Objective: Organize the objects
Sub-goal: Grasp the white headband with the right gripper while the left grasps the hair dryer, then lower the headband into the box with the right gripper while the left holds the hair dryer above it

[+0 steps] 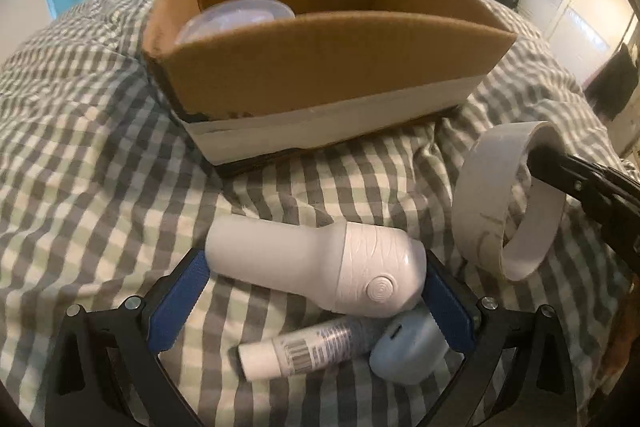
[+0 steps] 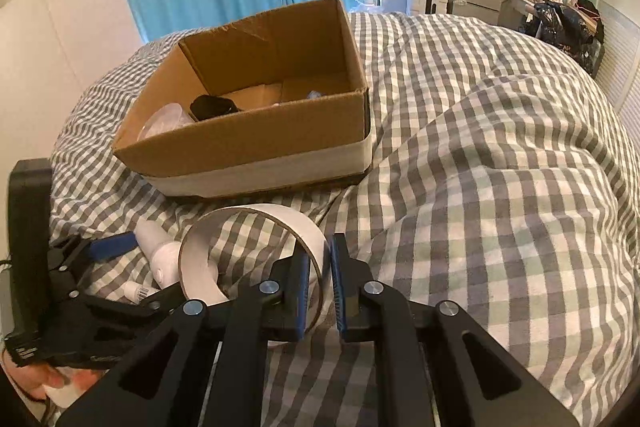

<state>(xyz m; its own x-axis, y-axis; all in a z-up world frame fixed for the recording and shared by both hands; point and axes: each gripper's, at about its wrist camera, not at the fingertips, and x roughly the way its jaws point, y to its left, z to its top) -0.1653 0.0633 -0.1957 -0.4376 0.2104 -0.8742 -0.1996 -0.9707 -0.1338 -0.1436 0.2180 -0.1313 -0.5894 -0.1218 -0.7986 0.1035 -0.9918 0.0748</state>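
1. My right tongs (image 2: 321, 279) are clamped on the wall of a white tape roll (image 2: 256, 247), holding it just above the checked bedcover (image 2: 500, 187), near the cardboard box (image 2: 256, 143).
2. My left tongs (image 1: 312, 307) stand wide open, one finger at each end of a white handheld device (image 1: 320, 263) lying on the bed, not pressing it.
3. A small tube (image 1: 296, 351) and a pale blue case (image 1: 408, 351) lie just beside it.
4. A clear lidded container (image 1: 240, 17) sits inside the box.
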